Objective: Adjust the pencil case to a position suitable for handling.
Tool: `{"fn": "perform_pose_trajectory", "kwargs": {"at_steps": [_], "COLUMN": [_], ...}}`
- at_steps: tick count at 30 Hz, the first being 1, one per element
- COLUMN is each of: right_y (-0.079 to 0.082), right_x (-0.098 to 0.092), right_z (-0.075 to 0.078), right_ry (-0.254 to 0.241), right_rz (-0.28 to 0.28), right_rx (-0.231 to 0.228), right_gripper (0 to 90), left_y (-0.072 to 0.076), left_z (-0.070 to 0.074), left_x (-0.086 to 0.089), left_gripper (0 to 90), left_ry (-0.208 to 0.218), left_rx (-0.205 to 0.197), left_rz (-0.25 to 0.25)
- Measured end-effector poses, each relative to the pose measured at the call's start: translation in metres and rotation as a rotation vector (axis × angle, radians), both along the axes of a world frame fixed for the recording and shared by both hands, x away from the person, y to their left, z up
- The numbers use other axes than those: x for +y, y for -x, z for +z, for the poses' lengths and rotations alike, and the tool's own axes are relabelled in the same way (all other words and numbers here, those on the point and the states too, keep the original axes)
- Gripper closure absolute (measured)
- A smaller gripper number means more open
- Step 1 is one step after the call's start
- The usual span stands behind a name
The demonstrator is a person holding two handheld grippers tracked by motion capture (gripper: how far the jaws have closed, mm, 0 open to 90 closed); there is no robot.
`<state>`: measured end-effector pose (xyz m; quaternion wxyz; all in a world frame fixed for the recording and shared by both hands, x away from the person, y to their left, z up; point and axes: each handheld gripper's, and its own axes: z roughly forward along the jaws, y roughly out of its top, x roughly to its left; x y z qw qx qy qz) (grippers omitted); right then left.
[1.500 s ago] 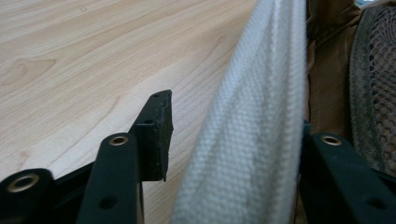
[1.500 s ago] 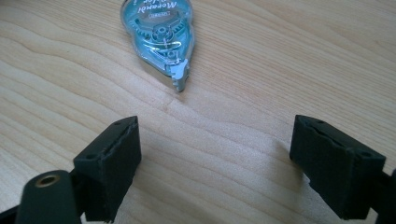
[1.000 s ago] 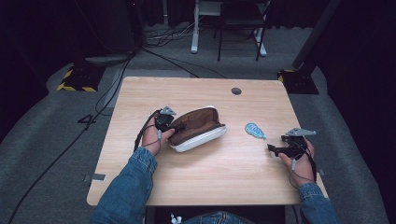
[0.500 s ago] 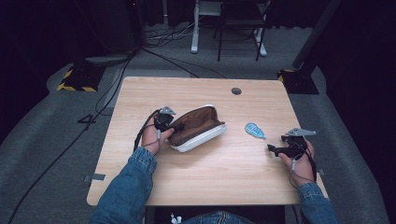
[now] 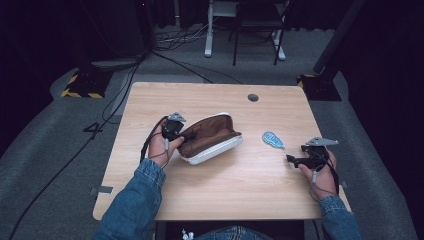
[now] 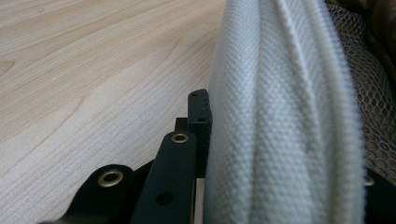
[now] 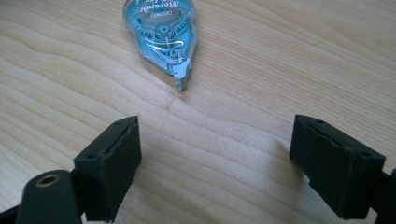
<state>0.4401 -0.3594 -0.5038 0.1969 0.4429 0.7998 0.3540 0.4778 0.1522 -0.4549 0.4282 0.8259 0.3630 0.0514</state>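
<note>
A brown pouch with a white rim lies open on its side on the wooden table, left of centre. My left gripper is at the pouch's left end, shut on the white fabric rim; one black fingertip presses against the cloth and mesh lining shows behind it. A blue correction tape roller lies flat to the right of the pouch. My right gripper rests near the table's right edge, open, with the roller a short way ahead of its jaws and bare wood between them.
A round cable hole sits near the table's far edge. Beyond the table are a white desk frame, a dark chair and cables on the grey floor. Both denim sleeves enter from the bottom.
</note>
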Motion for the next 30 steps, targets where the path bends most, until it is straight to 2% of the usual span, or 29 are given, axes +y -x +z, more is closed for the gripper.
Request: {"fn": "perform_pose_trajectory", "kwargs": {"at_steps": [6,9,12,19,23,26,30], "right_y": [0.0,0.0,0.0,0.0,0.0,0.0,0.0], "right_x": [0.0,0.0,0.0,0.0,0.0,0.0,0.0], "right_z": [0.0,0.0,0.0,0.0,0.0,0.0,0.0], "right_ry": [0.0,0.0,0.001,0.0,0.0,0.0,0.0], "right_rz": [0.003,0.003,0.004,0.005,0.005,0.005,0.006], "right_rx": [0.001,0.0,0.001,0.001,0.001,0.001,0.001], "right_gripper": [16.8,16.8,16.8,16.8,16.8,16.8,16.8], "left_y": [0.01,0.015,0.019,0.031,0.035,0.039,0.043], "left_z": [0.013,0.017,0.021,0.032,0.035,0.038,0.038], "left_x": [-0.001,-0.003,-0.006,-0.022,-0.029,-0.035,-0.04], "left_gripper": [83.7,83.8,83.8,83.7,83.7,83.6,83.6], "left_ry": [0.018,0.027,0.024,0.034,0.048,0.028,0.029], "left_rx": [-0.004,0.009,0.009,-0.006,0.0,-0.006,-0.001], "left_rz": [-0.027,-0.041,-0.06,-0.133,-0.161,-0.194,-0.21]}}
